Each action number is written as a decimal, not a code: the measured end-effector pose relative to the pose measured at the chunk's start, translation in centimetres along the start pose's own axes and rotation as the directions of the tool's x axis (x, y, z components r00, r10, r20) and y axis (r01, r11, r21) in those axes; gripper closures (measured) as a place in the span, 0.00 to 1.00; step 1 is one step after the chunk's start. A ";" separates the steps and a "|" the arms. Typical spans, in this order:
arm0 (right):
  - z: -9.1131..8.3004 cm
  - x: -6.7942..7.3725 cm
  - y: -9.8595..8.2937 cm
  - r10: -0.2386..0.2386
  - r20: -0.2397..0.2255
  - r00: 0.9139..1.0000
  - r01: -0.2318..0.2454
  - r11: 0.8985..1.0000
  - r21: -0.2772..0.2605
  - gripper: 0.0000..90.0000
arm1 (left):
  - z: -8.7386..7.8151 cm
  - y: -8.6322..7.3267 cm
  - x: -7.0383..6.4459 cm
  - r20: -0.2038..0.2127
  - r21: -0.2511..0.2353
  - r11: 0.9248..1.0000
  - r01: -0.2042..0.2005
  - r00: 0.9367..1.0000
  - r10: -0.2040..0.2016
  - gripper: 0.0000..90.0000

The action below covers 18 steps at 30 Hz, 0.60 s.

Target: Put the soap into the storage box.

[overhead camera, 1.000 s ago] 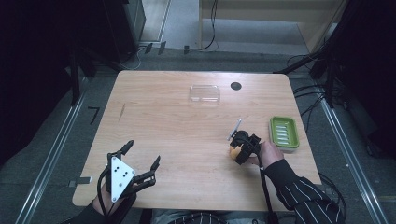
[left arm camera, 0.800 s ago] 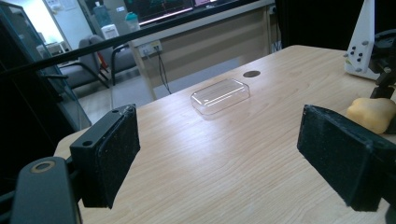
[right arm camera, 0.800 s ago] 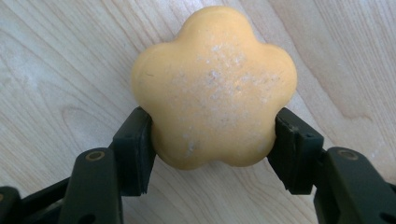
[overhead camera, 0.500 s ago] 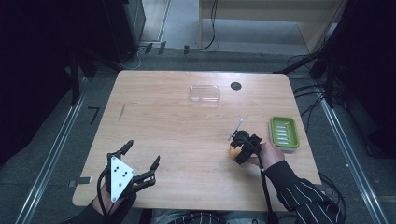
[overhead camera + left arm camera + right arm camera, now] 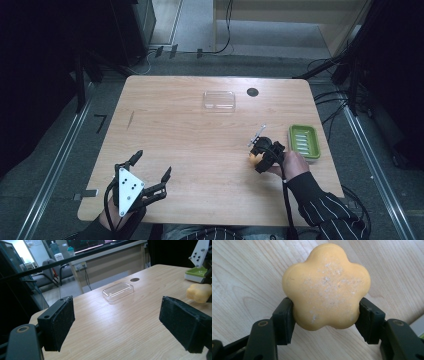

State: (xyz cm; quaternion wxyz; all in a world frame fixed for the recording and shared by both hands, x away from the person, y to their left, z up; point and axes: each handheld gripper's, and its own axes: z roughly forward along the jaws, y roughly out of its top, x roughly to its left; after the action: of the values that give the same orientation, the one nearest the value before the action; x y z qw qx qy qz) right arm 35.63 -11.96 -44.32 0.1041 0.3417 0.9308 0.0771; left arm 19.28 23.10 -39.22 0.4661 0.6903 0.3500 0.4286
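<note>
We find the right tongs point(image 5: 325, 320) clamped on the flower-shaped soap point(image 5: 326, 287), just left of the green dish point(image 5: 304, 141). It looks stiff, light, possibly slippery; flank grip suits. Left tongs point(image 5: 125, 325) stand open.

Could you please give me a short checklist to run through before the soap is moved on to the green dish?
1. Right gripper shut on flower-shaped soap: ok.
2. Jaws press on opposite sides of the soap: ok.
3. Green soap dish vacant: ok.
4. Table between soap and dish free of obstacles: ok.
5. Left gripper open, far from the path: ok.
6. Soap lifted off the table: cannot tell.
</note>
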 end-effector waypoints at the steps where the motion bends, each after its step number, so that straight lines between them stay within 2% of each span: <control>1: 0.0 -0.1 -0.1 -0.005 0.001 1.000 0.005 1.000 -0.001 0.45 | 0.0 0.0 0.0 0.000 0.000 1.000 0.000 1.000 0.000 0.15; 3: -0.2 -0.3 -0.2 0.012 0.009 1.000 -0.012 1.000 -0.003 0.45 | 0.0 0.0 0.0 0.000 0.000 1.000 -0.001 1.000 0.001 0.15; 18: -1.1 -1.5 -0.9 0.043 0.034 0.999 -0.042 0.998 -0.036 0.45 | 0.0 0.0 0.0 -0.001 0.000 1.000 0.000 1.000 0.000 0.15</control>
State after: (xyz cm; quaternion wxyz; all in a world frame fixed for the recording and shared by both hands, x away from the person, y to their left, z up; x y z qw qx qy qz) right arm 35.92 -13.67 -43.26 0.1245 0.3607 0.9200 0.0896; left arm 19.28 23.07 -39.22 0.4660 0.6901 0.3502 0.4288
